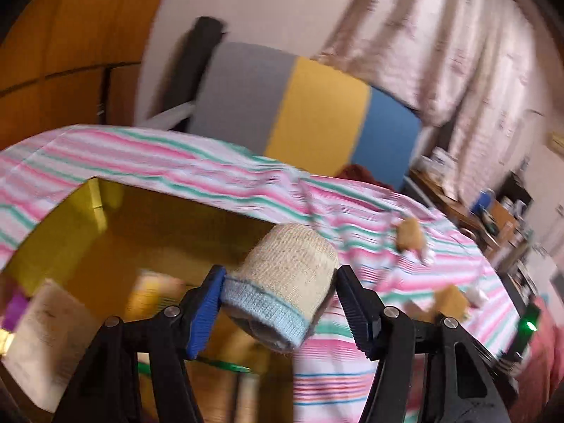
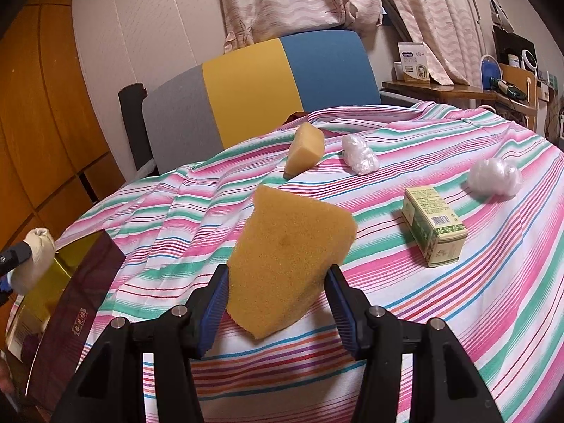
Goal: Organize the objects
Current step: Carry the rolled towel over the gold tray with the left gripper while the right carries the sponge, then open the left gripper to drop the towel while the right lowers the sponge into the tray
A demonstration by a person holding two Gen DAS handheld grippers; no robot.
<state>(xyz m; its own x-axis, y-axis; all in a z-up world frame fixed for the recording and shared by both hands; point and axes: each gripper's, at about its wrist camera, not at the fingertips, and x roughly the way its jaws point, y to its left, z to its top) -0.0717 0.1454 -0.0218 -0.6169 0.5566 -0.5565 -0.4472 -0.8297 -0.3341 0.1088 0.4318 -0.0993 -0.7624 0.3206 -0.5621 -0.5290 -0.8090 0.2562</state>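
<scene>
Nearest, the right gripper [image 2: 275, 303] was closed on a big yellow sponge [image 2: 289, 264], its pads pressed into both sides and the sponge lifted clear of the striped cloth [image 2: 440, 317]. The left gripper [image 1: 278, 303] held a rolled cream sock with a pale blue cuff [image 1: 289, 282] between its pads, tilted, above the open box [image 1: 158, 232] with its yellow lining; in the right wrist view that sock [image 2: 33, 261] showed at the far left, over the box's dark red wall [image 2: 88, 292]. Papers lay inside the box, too blurred to read. Farther along the cloth stood a green carton [image 2: 435, 231], then a smaller sponge [image 2: 305, 153] and two wads of clear plastic [image 2: 359, 155] [image 2: 493, 176], all apart. Beyond the table stood a chair back [image 2: 253, 88] in grey, yellow and blue.
</scene>
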